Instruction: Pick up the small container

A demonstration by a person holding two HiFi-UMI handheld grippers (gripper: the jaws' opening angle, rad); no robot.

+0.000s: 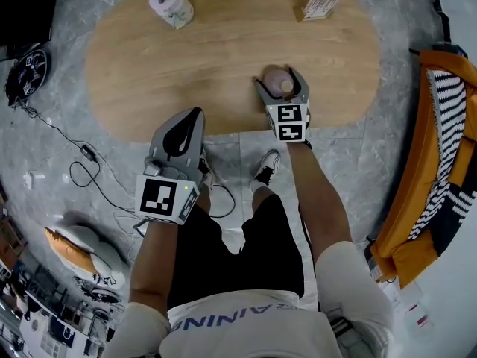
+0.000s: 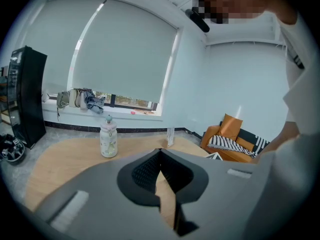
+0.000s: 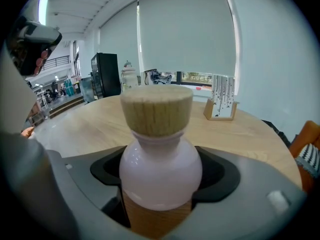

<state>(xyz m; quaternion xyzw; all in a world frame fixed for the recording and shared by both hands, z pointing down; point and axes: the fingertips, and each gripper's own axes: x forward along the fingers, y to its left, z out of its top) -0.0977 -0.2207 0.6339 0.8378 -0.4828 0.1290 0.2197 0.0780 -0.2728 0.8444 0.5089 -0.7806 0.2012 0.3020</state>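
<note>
The small container (image 1: 279, 83), a pale pink round bottle with a wooden cork lid, stands near the front edge of the oval wooden table (image 1: 223, 51). My right gripper (image 1: 278, 77) has a jaw on each side of it. In the right gripper view the container (image 3: 160, 159) fills the gap and both dark pads (image 3: 107, 169) press on its belly. My left gripper (image 1: 195, 114) hangs over the table's front edge to the left, apart from the container. Its jaws meet at the tips (image 2: 160, 151) with nothing between them.
A tall floral bottle (image 1: 171, 6) stands at the table's far left, and a small card holder (image 1: 320, 6) at the far right. An orange sofa with a striped blanket (image 1: 440, 162) is at the right. Cables (image 1: 89, 155) lie on the floor at the left.
</note>
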